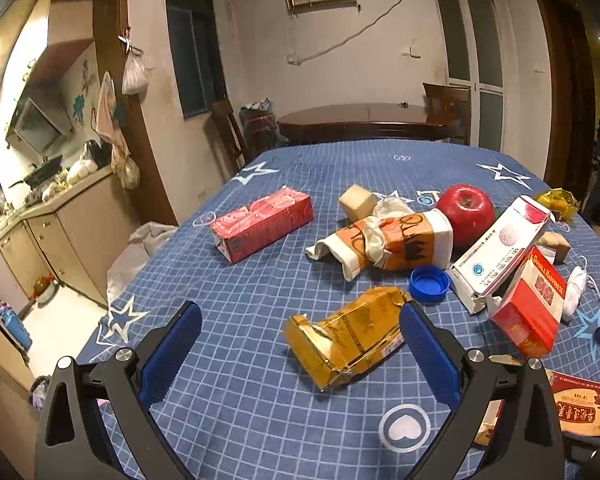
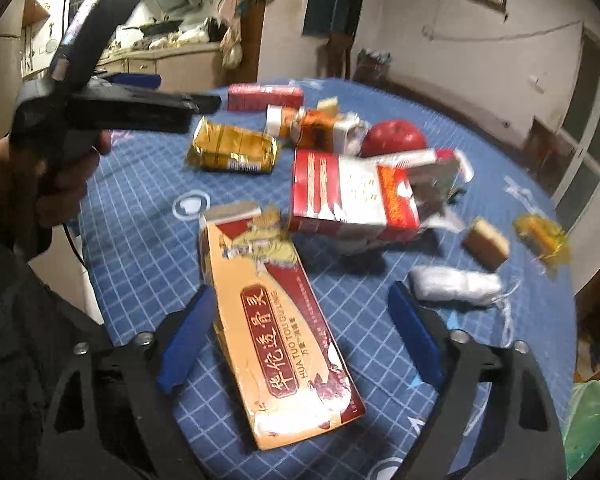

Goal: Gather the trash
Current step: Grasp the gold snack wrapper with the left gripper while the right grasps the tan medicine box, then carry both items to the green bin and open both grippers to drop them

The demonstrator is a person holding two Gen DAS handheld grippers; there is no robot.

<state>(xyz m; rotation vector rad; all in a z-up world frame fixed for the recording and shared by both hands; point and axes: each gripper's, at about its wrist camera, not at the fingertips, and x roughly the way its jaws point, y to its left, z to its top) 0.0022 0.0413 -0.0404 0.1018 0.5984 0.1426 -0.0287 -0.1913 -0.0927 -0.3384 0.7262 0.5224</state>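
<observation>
the table (image 1: pixel 260 420), under a blue checked cloth with stars, carries a spread of litter, and the red apple (image 1: pixel 465 208) near its middle serves as the marker here. just in front of the apple lies an orange-and-white crumpled carton (image 1: pixel 392 244), with a blue bottle cap (image 1: pixel 429 284) nearer the camera. well to the left of the apple sits a red box (image 1: pixel 262 224). touching the apple's right side is a long white medicine box (image 1: pixel 500 256), and a red cigarette pack (image 1: pixel 530 308) leans against that box. beyond the apple to the right rests a yellow wrapper (image 1: pixel 558 200).

the left gripper (image 1: pixel 300 332) is released, its blue pads spread wide; a crushed gold foil packet (image 1: pixel 348 336), well in front of the apple, lies between them with the right pad just beside its edge, and no pad presses on it.

the right gripper (image 2: pixel 300 316) is also unclenched, jaws wide apart. a flat orange-and-red medicine carton (image 2: pixel 276 332), far on the near side of the apple, lies between the pads, close against the left pad; whether it touches cannot be told. a white wad of tissue (image 2: pixel 456 284) lies just past the right pad (image 2: pixel 414 340).
</observation>
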